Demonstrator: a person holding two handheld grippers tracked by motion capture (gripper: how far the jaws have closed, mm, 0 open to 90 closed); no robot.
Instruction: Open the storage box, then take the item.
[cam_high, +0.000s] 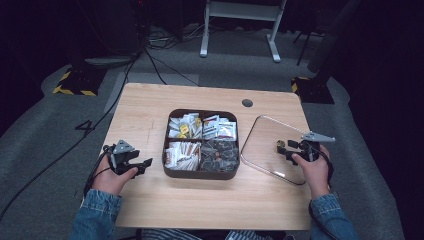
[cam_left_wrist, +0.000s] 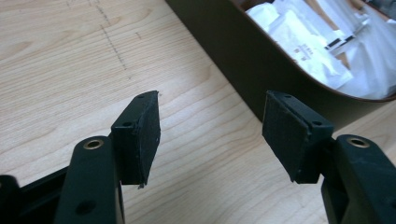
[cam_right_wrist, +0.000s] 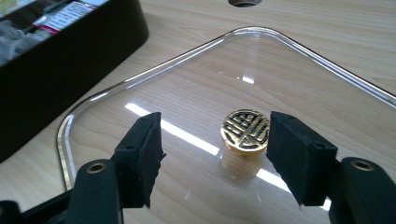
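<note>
A clear lid (cam_high: 272, 146) with a gold knob (cam_right_wrist: 245, 129) lies flat on the wooden table (cam_high: 150, 107), just to the right of a dark compartment box (cam_high: 202, 173) packed with sachets (cam_high: 186, 125). The right gripper (cam_right_wrist: 215, 151) hangs over the lid with its jaws parted and nothing between the pads; the knob sits just beyond them, nearer the right-hand pad and untouched. The left gripper (cam_left_wrist: 212, 135) rests apart from the box's left wall, jaws standing wide and empty above bare wood.

The lid looks like glass or hard acrylic: stiff, smooth, probably slippery along its rounded rim and liable to chip or crack if dropped. The knob appears the one sound place to take hold, pinched across its sides, since the flat pane gives the pads no purchase.

Much remains unclear. The knob's stem is hidden beneath its patterned cap. From above, the right hand (cam_high: 312, 172) covers part of the lid. The darker contents of the box's near right compartment cannot be made out, and glare streaks the pane.
</note>
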